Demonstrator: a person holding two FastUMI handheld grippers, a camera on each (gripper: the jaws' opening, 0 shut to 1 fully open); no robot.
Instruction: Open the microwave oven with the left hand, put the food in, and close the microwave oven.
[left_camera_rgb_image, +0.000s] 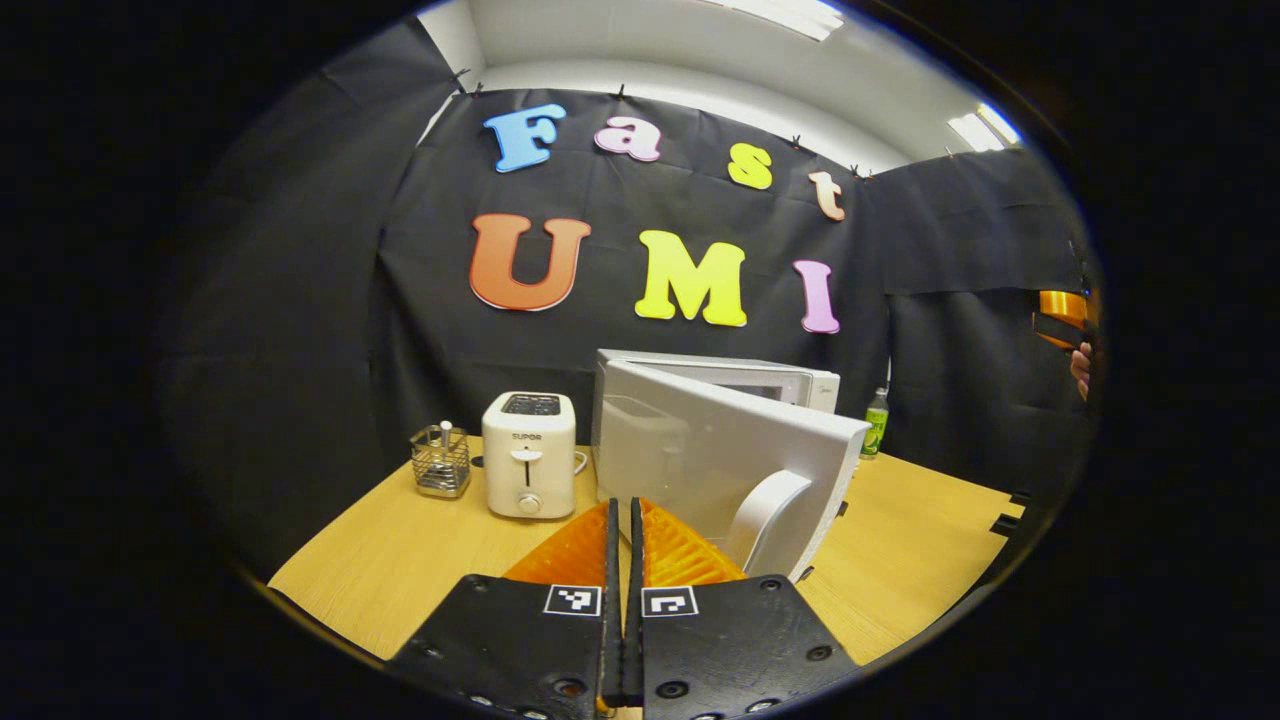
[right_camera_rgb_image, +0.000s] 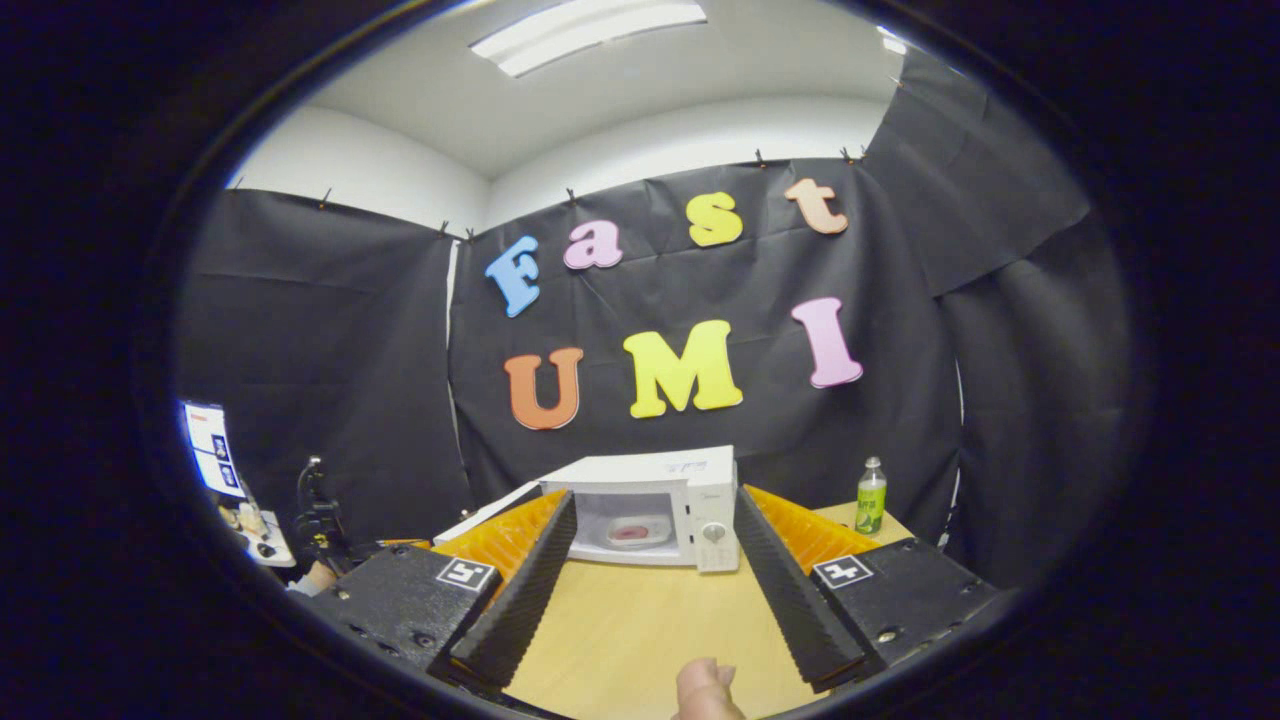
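Note:
The white microwave (right_camera_rgb_image: 690, 470) stands on the wooden table (right_camera_rgb_image: 620, 620) with its door (left_camera_rgb_image: 700, 460) swung wide open. Inside, pink food on a plate (right_camera_rgb_image: 632, 532) rests on the oven floor. My left gripper (left_camera_rgb_image: 622, 508) is shut with nothing between its fingers, close to the door's outer face and just left of the curved handle (left_camera_rgb_image: 765, 515); I cannot tell whether it touches. My right gripper (right_camera_rgb_image: 655, 496) is open and empty, held back from the table and facing the oven cavity. A thumb (right_camera_rgb_image: 705, 690) shows below it.
A white toaster (left_camera_rgb_image: 528, 455) and a wire basket (left_camera_rgb_image: 440, 460) stand left of the microwave. A green bottle (left_camera_rgb_image: 877, 422) stands at the table's back right, also seen as the bottle (right_camera_rgb_image: 871, 495). The other gripper and a hand (left_camera_rgb_image: 1065, 320) hover far right.

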